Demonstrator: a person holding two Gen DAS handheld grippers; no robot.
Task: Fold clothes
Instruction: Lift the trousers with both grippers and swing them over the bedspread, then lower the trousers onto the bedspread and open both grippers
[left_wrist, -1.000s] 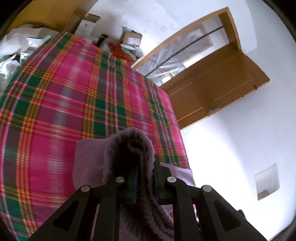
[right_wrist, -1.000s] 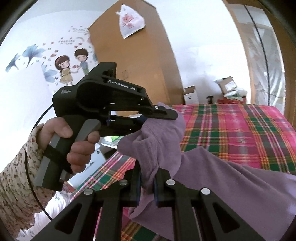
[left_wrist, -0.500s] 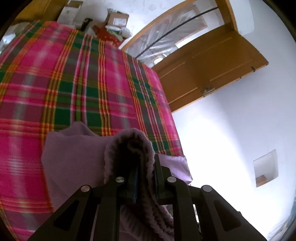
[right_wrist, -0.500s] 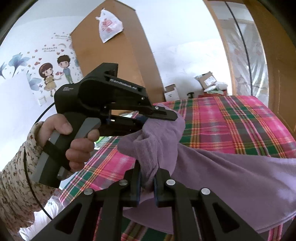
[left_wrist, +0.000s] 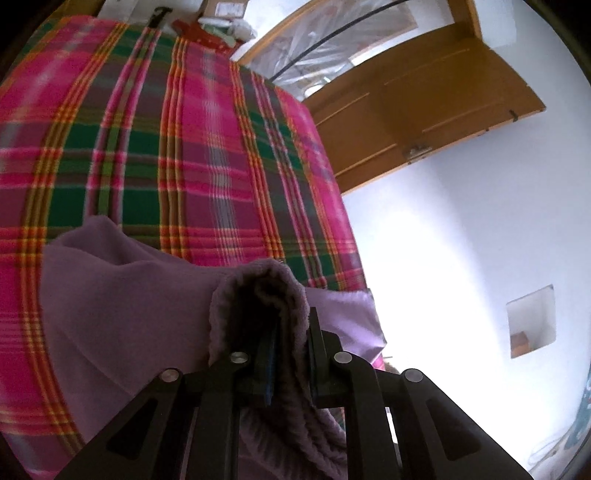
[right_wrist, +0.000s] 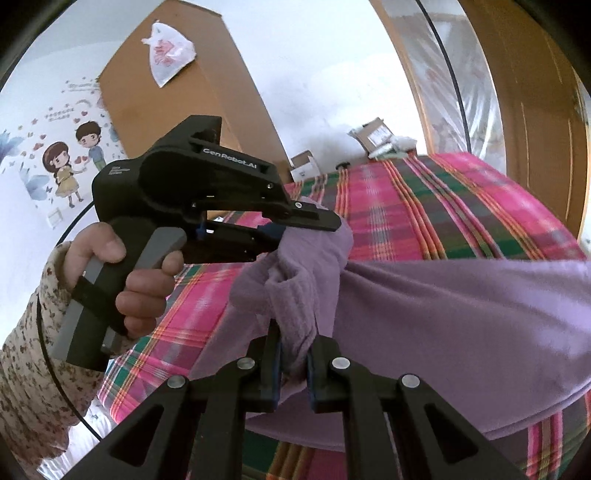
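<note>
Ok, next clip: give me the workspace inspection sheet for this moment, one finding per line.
Surface: bed under a pink and green plaid blanket, no wrinkles of note.
Job's things: one purple garment, ribbed edge bunched where both tongs grip, the rest draped over the blanket.
Clutter: cardboard boxes past the far end of the bed.
Grippers: left tongs shut on the garment's ribbed edge; right tongs shut on it close by.
Cables: a thin black cable looping beside the sleeve of the person's left hand.
Surroundings: wooden door, wardrobe with a plastic bag on top, cartoon wall stickers.
</note>
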